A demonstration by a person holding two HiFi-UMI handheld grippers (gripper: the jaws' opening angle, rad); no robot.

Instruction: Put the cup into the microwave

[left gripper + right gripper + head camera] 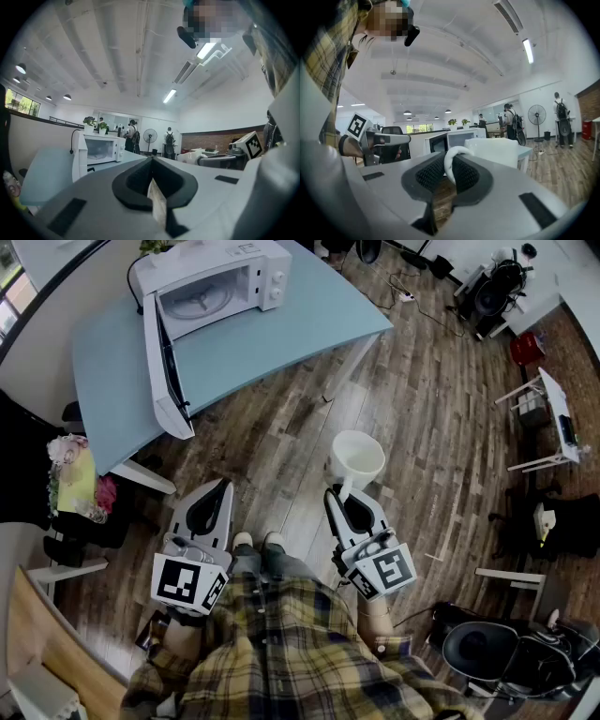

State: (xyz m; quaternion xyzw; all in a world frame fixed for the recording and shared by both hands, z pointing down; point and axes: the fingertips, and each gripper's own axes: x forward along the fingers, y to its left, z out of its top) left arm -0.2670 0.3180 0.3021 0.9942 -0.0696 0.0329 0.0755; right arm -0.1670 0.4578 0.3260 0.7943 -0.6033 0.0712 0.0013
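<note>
A white cup (pixel 357 457) hangs upright over the wood floor (pixel 441 427), near right, its handle pinched in the right gripper (pixel 339 495). Far left, a white microwave (pixel 211 287) stands on a pale blue table (pixel 112 352), its 1 door swung wide open.

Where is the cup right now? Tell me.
In the head view the cup hangs right of centre over the wooden floor, its handle pinched in the right claw, well short of the open microwave on the blue table at upper left.
</note>
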